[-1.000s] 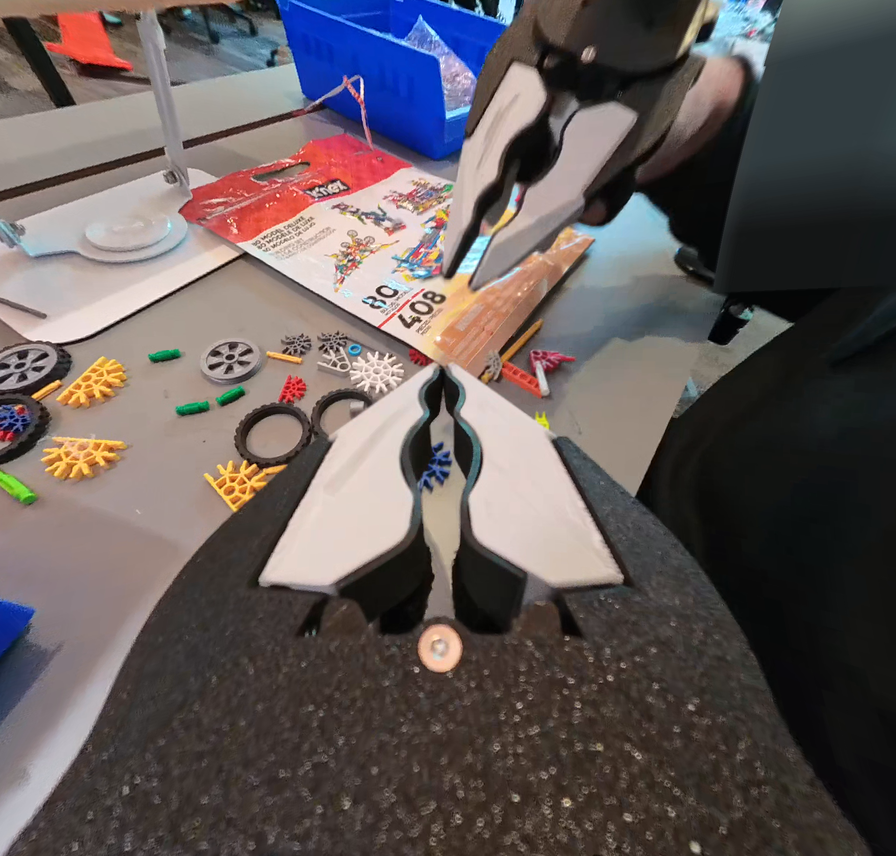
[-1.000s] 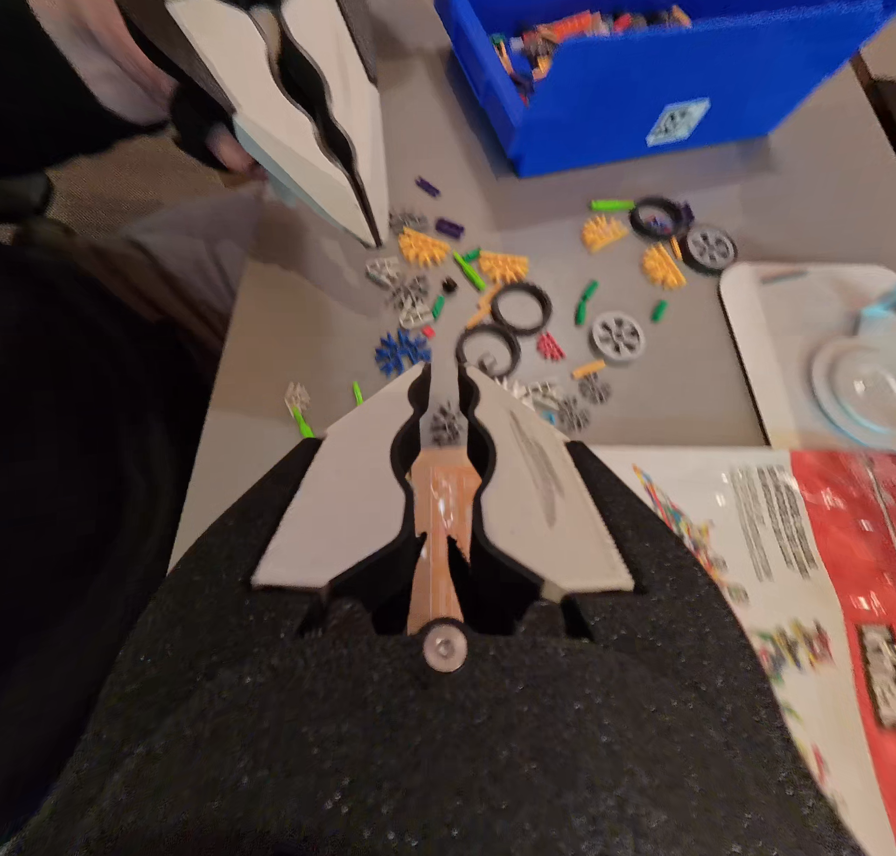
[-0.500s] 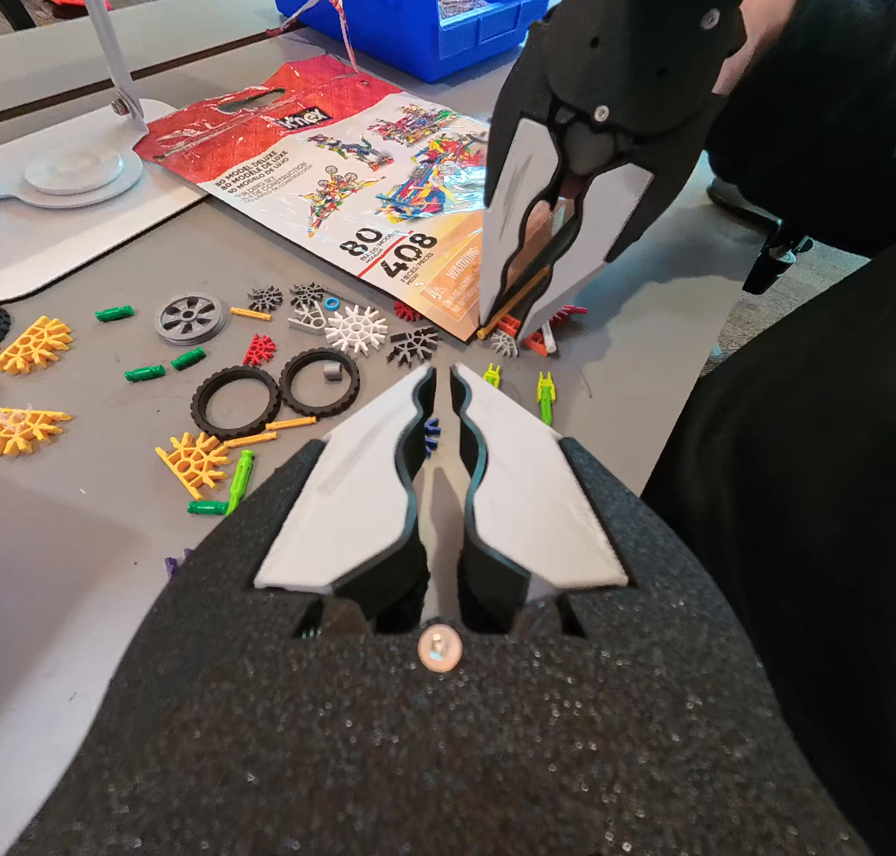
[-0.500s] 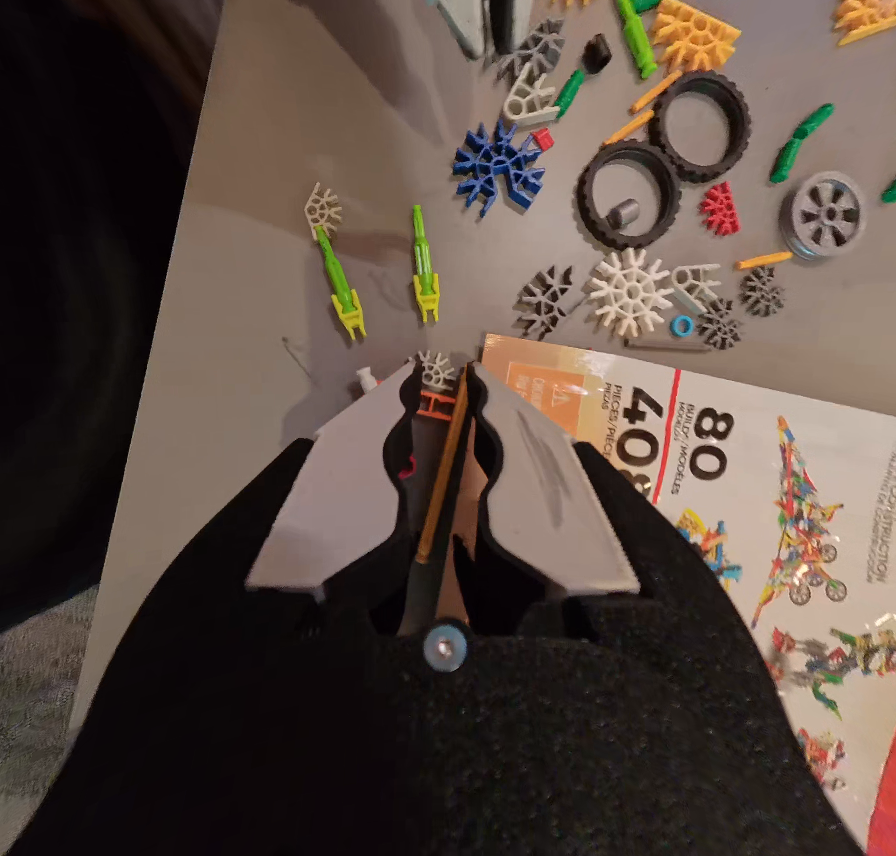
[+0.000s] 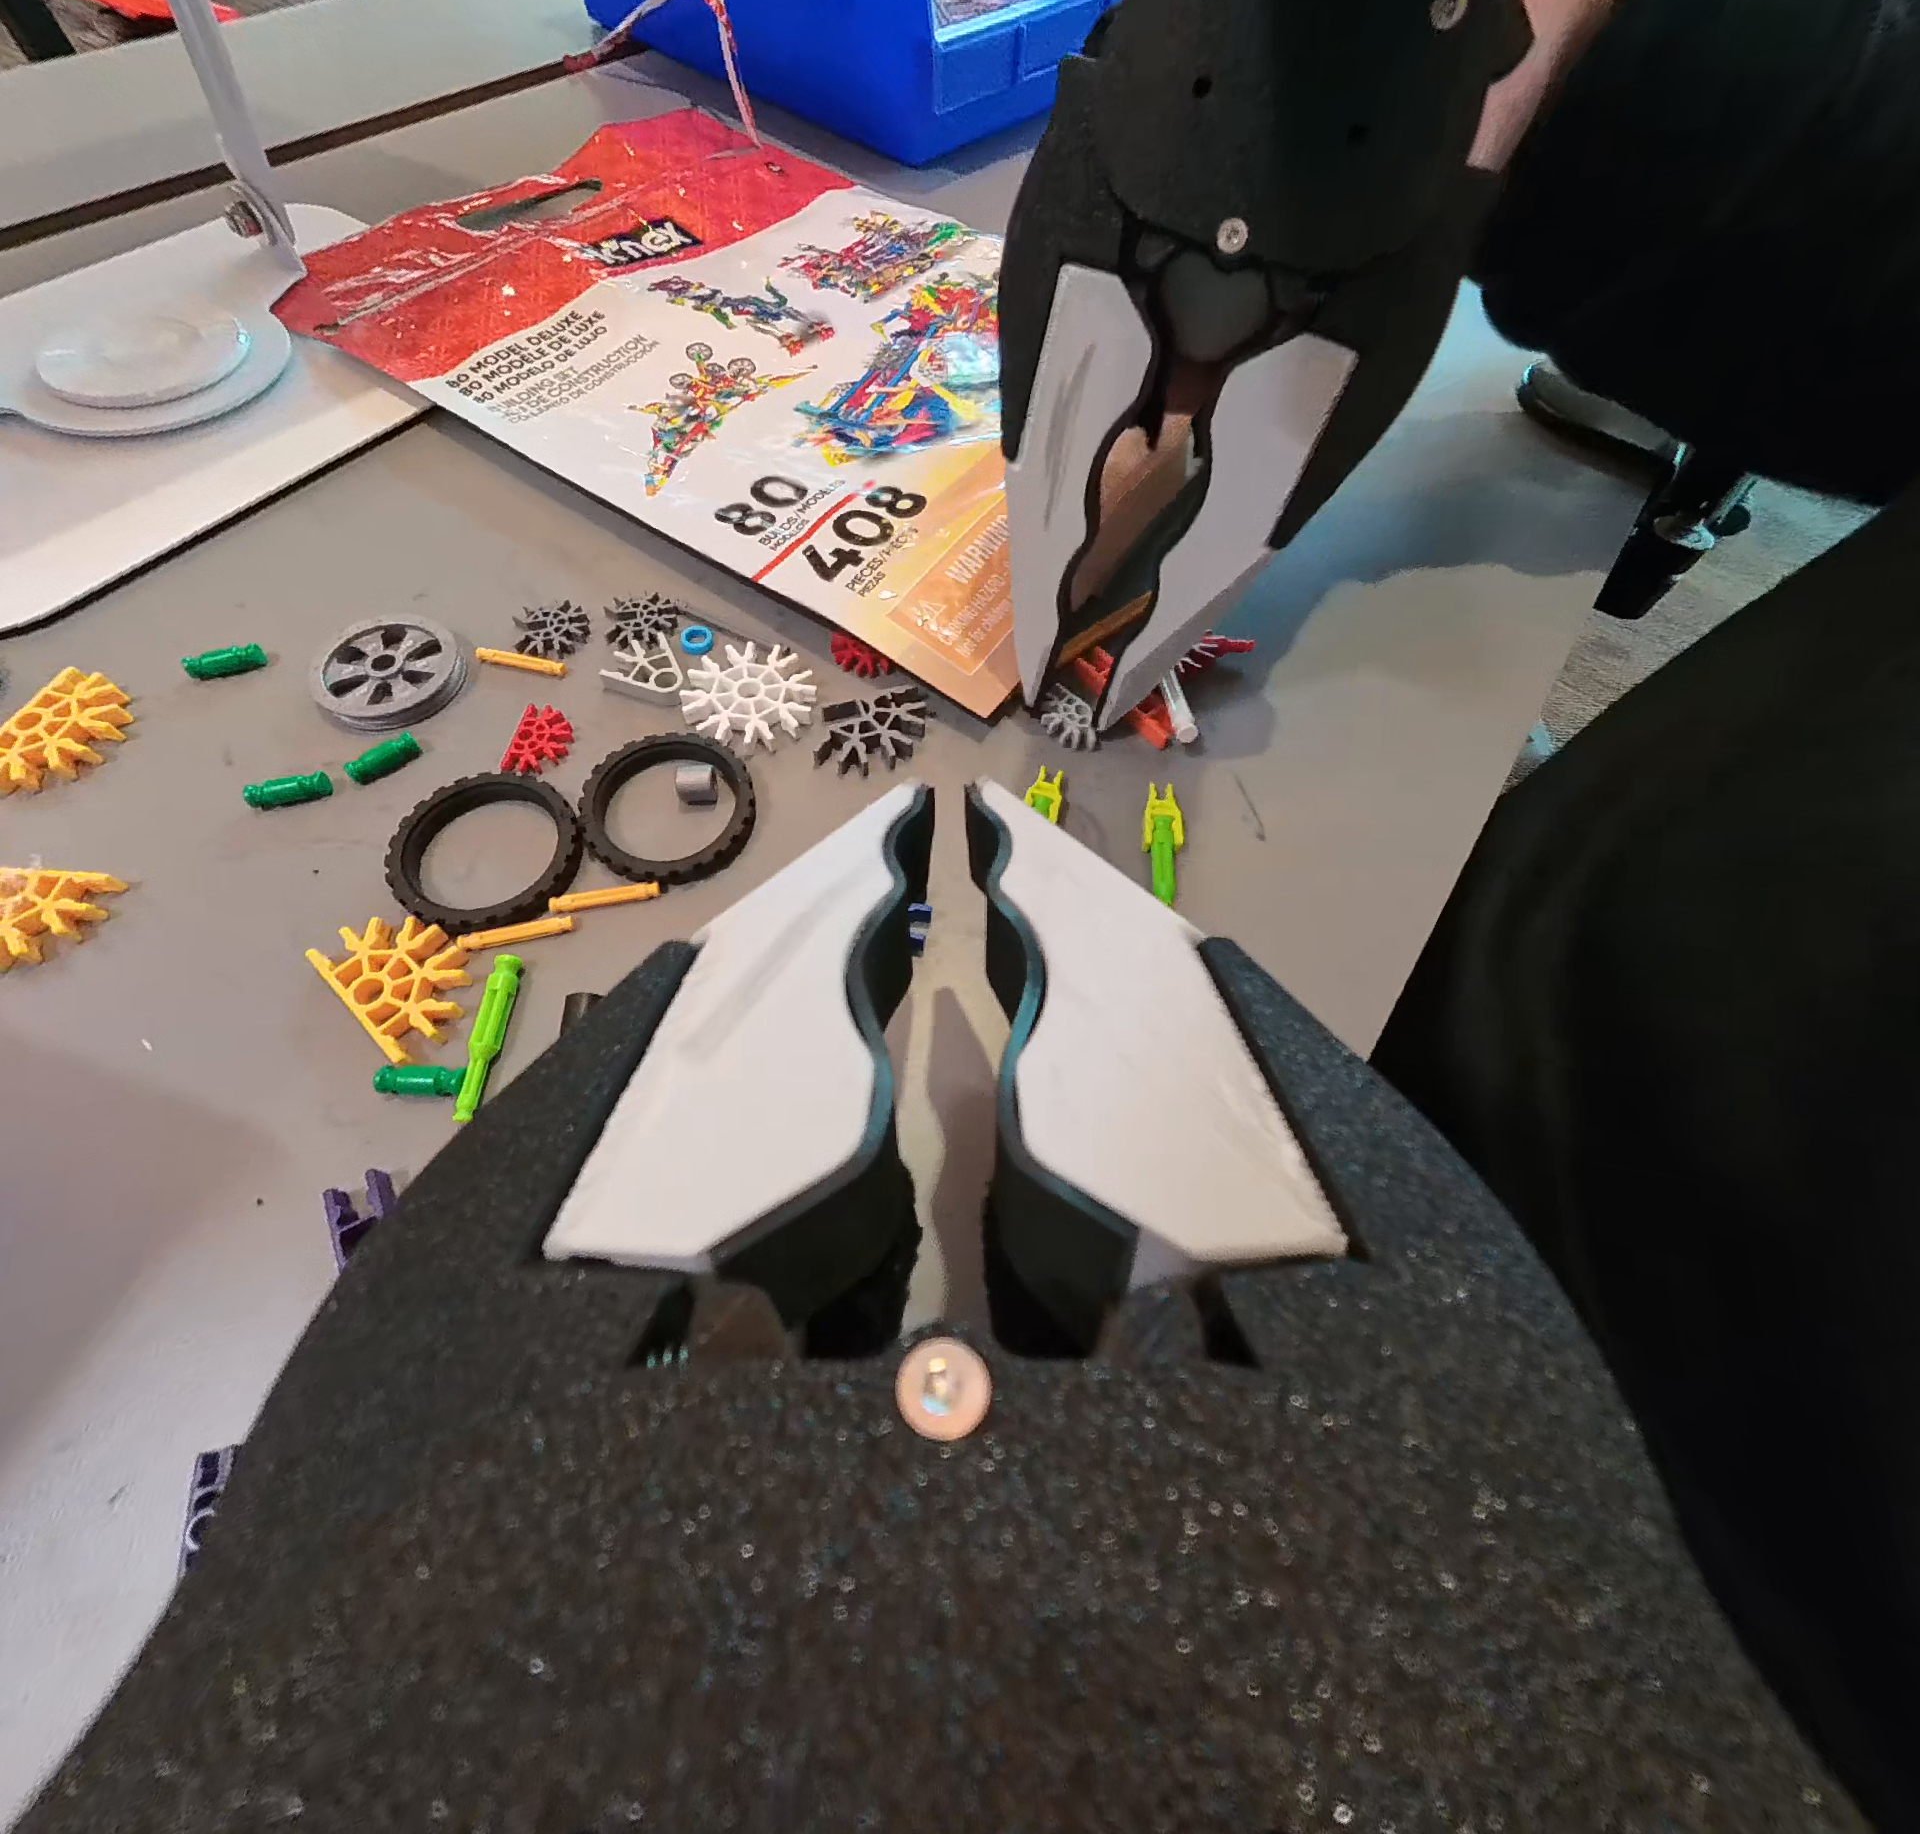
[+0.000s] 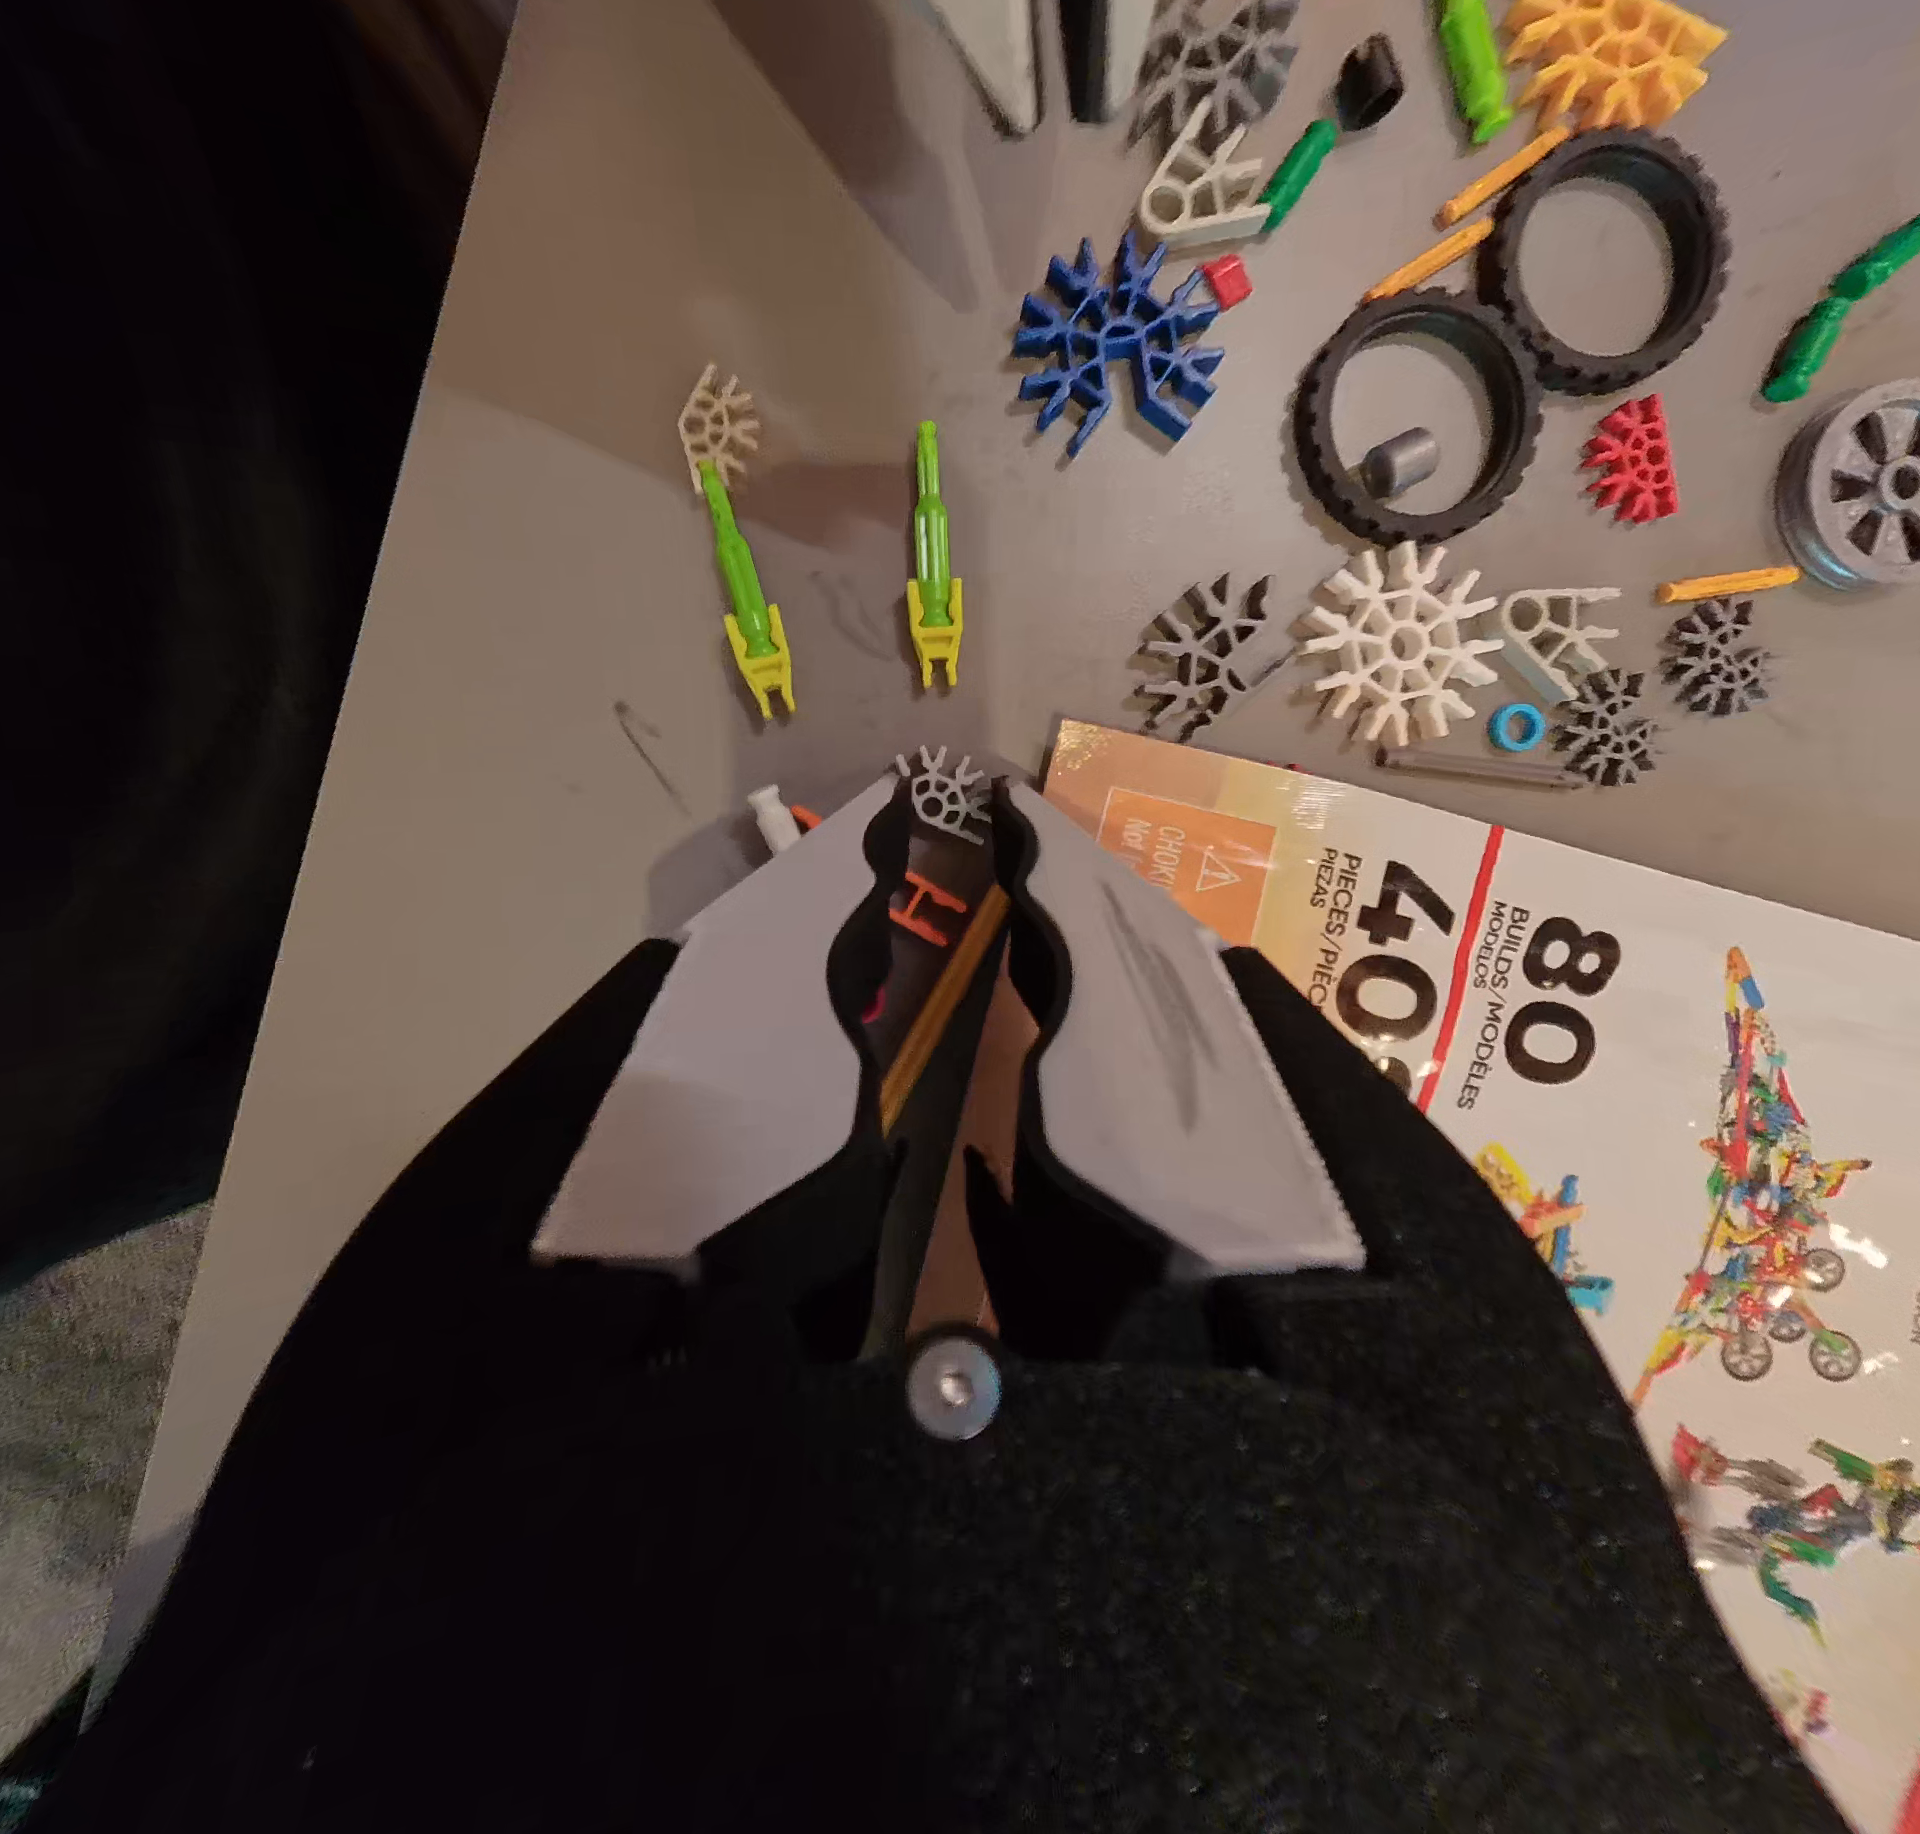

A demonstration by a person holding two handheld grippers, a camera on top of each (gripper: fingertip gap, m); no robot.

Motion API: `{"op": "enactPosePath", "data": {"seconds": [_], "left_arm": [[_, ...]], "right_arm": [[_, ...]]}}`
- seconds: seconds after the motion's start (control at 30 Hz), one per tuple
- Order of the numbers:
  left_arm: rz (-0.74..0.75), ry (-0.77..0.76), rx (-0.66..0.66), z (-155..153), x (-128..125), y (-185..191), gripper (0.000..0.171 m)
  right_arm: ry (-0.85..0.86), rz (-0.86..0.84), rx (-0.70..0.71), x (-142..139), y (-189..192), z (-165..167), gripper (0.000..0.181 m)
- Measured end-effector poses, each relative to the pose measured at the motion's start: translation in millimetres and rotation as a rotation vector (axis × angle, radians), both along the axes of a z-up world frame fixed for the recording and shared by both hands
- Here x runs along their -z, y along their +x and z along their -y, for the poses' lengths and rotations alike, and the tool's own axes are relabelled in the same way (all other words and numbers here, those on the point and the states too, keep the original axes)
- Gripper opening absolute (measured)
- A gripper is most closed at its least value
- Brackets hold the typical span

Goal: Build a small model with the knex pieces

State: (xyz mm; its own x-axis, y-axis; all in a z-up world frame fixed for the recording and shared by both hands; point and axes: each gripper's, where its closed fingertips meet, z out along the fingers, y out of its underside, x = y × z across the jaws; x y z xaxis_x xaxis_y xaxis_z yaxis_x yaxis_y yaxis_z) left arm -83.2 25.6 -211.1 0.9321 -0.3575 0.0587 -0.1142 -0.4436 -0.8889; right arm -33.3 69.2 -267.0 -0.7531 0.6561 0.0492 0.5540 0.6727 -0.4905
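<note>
right gripper (image 6: 943, 797) fingers narrow around a grey connector (image 6: 943, 792) on the counter (image 6: 582, 558); left gripper (image 5: 945, 797) fingers narrow, holding nothing.

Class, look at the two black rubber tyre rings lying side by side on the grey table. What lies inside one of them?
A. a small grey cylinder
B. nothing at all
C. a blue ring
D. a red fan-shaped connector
A: a small grey cylinder lies inside one black rubber tyre ring, seen in both views; the other black tyre ring beside it holds nothing.
</note>
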Motion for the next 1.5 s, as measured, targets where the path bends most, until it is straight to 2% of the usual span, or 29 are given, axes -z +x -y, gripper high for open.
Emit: {"op": "enactPosePath", "data": {"seconds": [0.13, 0.27, 0.3, 0.4, 0.43, 0.53, 0.63, 0.77, 0.8, 0.9, 0.97, 1.07, 1.13, 1.23, 1.5], "left_arm": [[-0.001, 0.023, -0.025, -2.7, -2.0, 1.0, 0.005], [-0.109, 0.090, -0.050, -7.2, -6.3, 3.6, 0.009], [-0.138, 0.098, -0.053, -8.1, -6.1, 5.4, 0.009], [-0.195, 0.134, -0.066, -12.3, -8.6, 9.2, 0.009], [-0.201, 0.132, -0.066, -13.5, -7.3, 10.6, 0.010], [-0.238, 0.114, -0.095, -14.8, 0.4, 2.2, 0.011], [-0.185, 0.125, -0.161, -6.7, -2.4, -19.9, 0.010], [-0.034, 0.227, -0.228, 23.2, -37.8, -49.3, 0.009], [-0.007, 0.219, -0.246, 30.2, -39.9, -56.5, 0.009], [-0.067, 0.126, -0.278, 51.4, -25.1, -70.5, 0.009], [-0.093, 0.015, -0.220, 67.1, -7.0, -59.0, 0.010], [-0.175, -0.160, -0.208, 87.9, 22.8, -48.4, 0.016], [-0.179, -0.203, -0.233, 92.1, 31.9, -41.2, 0.018], [-0.286, -0.297, -0.268, 98.6, 52.4, -39.9, 0.023], [-0.326, -0.297, -0.291, 94.0, 55.7, -35.0, 0.014]], "right_arm": [[-0.123, -0.086, 0.092, -17.9, -12.0, 0.9, 0.013], [-0.325, -0.172, 0.194, -45.1, -24.8, 10.9, 0.013], [-0.373, -0.194, 0.212, -51.2, -27.8, 14.7, 0.000], [-0.497, -0.271, 0.298, -66.7, -39.4, 18.3, 0.000], [-0.503, -0.282, 0.325, -66.3, -41.3, 16.9, 0.000], [-0.377, -0.296, 0.379, -51.5, -40.6, 3.0, 0.000], [-0.306, -0.310, 0.380, -47.8, -34.4, -2.4, 0.000], [-0.300, -0.337, 0.344, -50.3, -30.5, -2.9, 0.000], [-0.314, -0.340, 0.342, -50.6, -31.6, -3.4, 0.000], [-0.334, -0.347, 0.333, -52.3, -35.7, -0.8, 0.000], [-0.332, -0.352, 0.317, -52.9, -37.1, 3.5, 0.000], [-0.323, -0.350, 0.310, -49.1, -38.5, 6.0, 0.000], [-0.326, -0.341, 0.305, -45.6, -38.4, 6.1, 0.000], [-0.333, -0.311, 0.284, -40.2, -35.8, 9.7, 0.000], [-0.299, -0.278, 0.234, -28.9, -32.6, 18.1, 0.002]]}}
